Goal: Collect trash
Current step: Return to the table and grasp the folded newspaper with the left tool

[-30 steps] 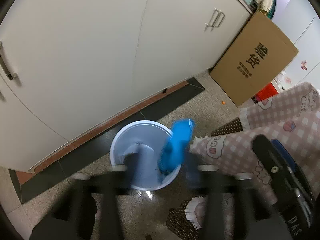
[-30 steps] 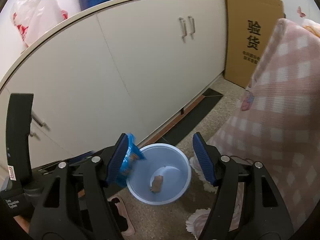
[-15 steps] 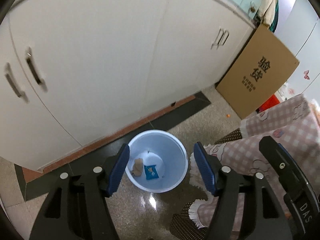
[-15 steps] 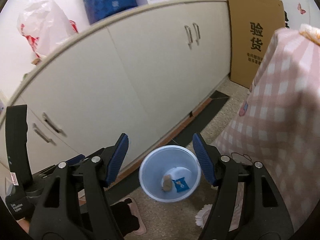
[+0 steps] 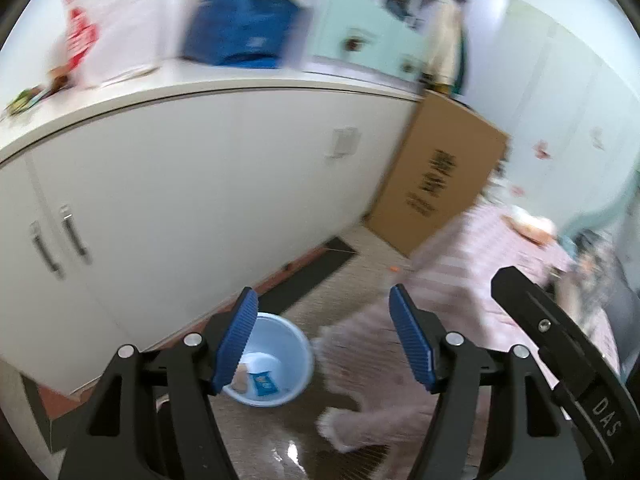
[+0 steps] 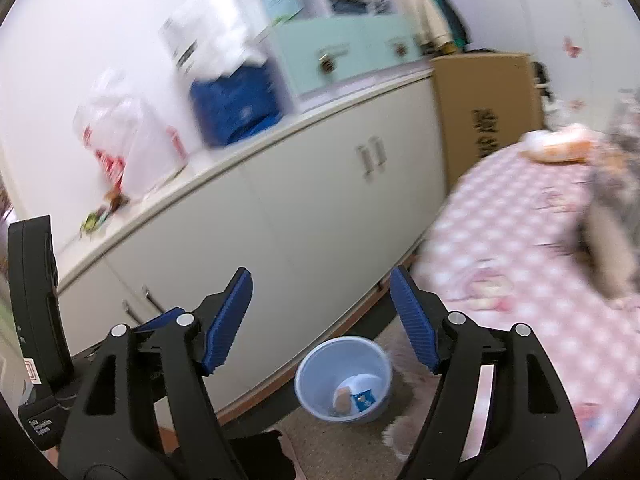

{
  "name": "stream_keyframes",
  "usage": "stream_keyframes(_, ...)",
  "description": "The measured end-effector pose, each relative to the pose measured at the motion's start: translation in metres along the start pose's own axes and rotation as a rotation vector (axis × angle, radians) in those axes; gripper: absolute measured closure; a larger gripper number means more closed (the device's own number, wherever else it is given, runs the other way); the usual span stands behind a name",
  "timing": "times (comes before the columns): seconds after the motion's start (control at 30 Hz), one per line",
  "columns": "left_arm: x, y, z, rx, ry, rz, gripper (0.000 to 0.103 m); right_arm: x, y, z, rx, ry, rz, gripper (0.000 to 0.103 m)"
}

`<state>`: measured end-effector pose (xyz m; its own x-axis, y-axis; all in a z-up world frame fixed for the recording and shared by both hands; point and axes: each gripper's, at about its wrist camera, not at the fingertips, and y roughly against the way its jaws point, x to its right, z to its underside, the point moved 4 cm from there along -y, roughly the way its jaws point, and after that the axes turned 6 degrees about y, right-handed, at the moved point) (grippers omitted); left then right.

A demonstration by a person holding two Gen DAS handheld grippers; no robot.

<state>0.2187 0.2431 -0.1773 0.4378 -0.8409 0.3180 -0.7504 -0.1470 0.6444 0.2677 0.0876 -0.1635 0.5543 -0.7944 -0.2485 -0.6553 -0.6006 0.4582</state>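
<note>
The right gripper hangs above the floor with its blue-padded fingers apart, its jaws opening and nothing between them. Below, a pale blue bin stands on the floor just beside the white cabinet; inside lie a blue wrapper and a brownish scrap (too blurred to identify). A pink checked cloth fills the right. On the tabletop above the cabinet sit a clear plastic bag and a blue bag. A cardboard box stands at the cabinet's far end.
</note>
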Motion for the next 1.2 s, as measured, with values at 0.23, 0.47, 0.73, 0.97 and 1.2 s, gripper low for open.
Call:
stream_keyframes(0.23,0.127,0.006,0.022,0.0,-0.219,0.184,0.028,0.1,0.081,0.002,0.081,-0.109,0.183,0.028)
stream_keyframes(0.47,0.22,-0.008,0.044,-0.015,-0.351,0.3,0.025,0.198,0.137,0.017,0.118,-0.249,0.348,0.026)
stream_keyframes(0.73,0.269,-0.043,0.056,-0.012,-0.418,0.321,0.024,0.255,0.139,0.026,0.094,-0.332,0.346,0.023)
stream_keyframes(0.97,0.272,-0.075,0.056,-0.084,-0.34,0.416,0.024,0.259,0.119,0.026,0.064,-0.35,0.295,0.023)
stream_keyframes(1.2,0.282,-0.092,0.054,-0.148,-0.285,0.514,0.025,0.268,0.108,0.022,0.055,-0.386,0.289,0.022)
